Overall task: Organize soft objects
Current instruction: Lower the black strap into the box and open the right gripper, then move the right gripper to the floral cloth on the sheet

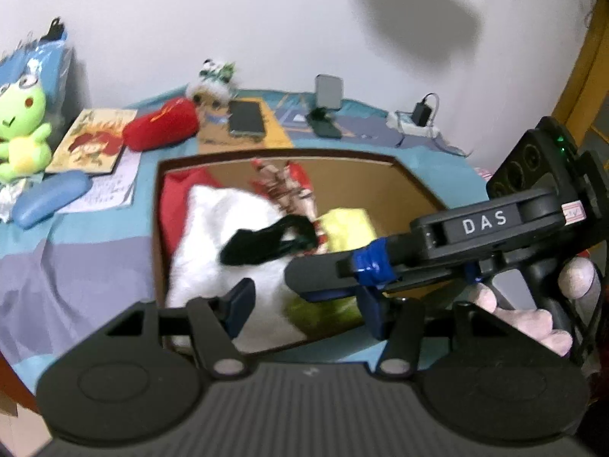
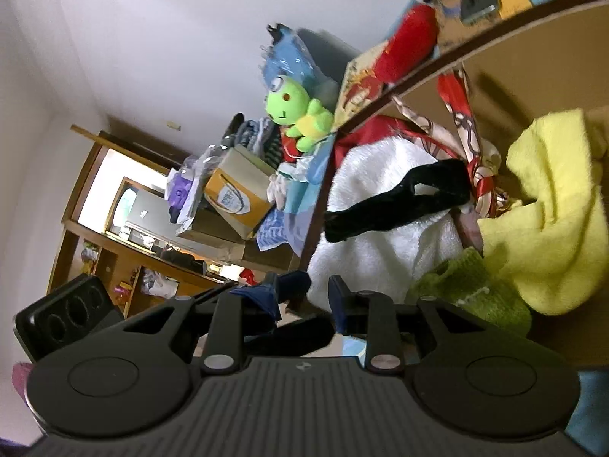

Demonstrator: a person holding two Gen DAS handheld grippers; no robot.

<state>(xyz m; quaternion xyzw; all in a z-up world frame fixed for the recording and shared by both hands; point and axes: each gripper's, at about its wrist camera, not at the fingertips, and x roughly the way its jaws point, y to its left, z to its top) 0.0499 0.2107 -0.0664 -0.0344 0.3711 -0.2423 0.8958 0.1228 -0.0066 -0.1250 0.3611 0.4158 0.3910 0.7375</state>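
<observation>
A cardboard box [image 1: 415,182] sits on the bed and holds soft things: a white towel [image 1: 213,251], a black cloth piece [image 1: 262,242], a yellow cloth [image 1: 348,224], a green knit item [image 1: 323,310] and a red patterned scarf [image 1: 289,186]. My left gripper [image 1: 304,304] is open over the box's near side. My right gripper [image 1: 304,282] reaches in from the right above the green item, its fingers close together. In the right wrist view the right gripper [image 2: 318,299] hovers at the box's edge [image 2: 316,205], near the towel [image 2: 380,236], yellow cloth [image 2: 552,228] and green knit [image 2: 468,289].
On the blue bedspread [image 1: 76,251] lie a green frog plush [image 1: 23,129], a red plush [image 1: 163,125], a picture book [image 1: 91,141], a blue case [image 1: 49,198], a small figure [image 1: 209,91], a tablet [image 1: 247,118], a phone stand [image 1: 327,106] and a charger [image 1: 418,118]. White wall behind.
</observation>
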